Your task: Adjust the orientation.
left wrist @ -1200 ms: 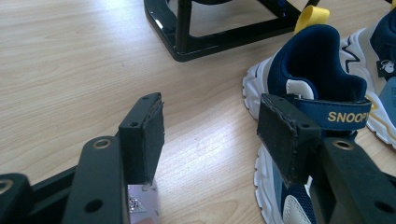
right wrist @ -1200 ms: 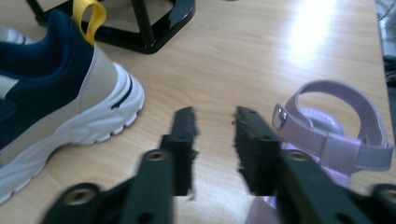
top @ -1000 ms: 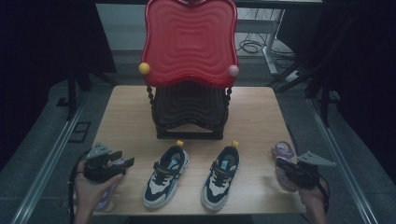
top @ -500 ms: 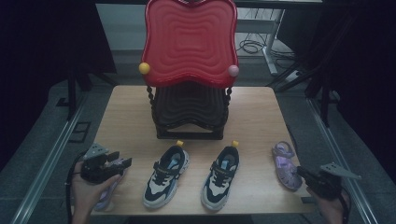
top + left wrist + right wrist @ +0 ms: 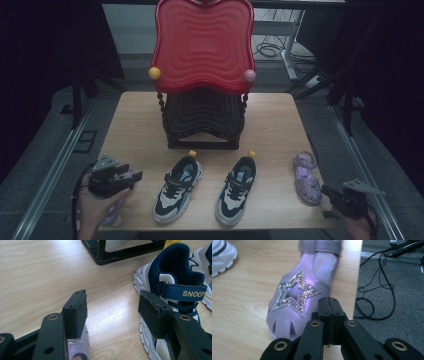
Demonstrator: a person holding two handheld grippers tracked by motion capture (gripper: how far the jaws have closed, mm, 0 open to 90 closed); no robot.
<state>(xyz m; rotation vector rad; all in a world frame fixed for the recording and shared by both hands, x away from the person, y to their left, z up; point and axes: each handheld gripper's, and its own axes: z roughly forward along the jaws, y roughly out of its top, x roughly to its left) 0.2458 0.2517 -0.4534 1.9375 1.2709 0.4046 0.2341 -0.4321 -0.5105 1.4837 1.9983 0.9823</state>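
the pale wood-grain table is showing a smooth, lightly shiny finish, catching glare near its front edge. the lilac glossy synthetic sandal at the right edge is sparkling with a rough glittery star. the navy and white sneaker is looking like matt padded cloth with a rubbery ribbed sole. the red ridged plastic chair back is gleaming. the black gripper pads are appearing matt and foamy.

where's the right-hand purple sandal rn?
High view: purple sandal lies near the table's right edge, right of the right sneaker, just ahead of the shut right gripper.
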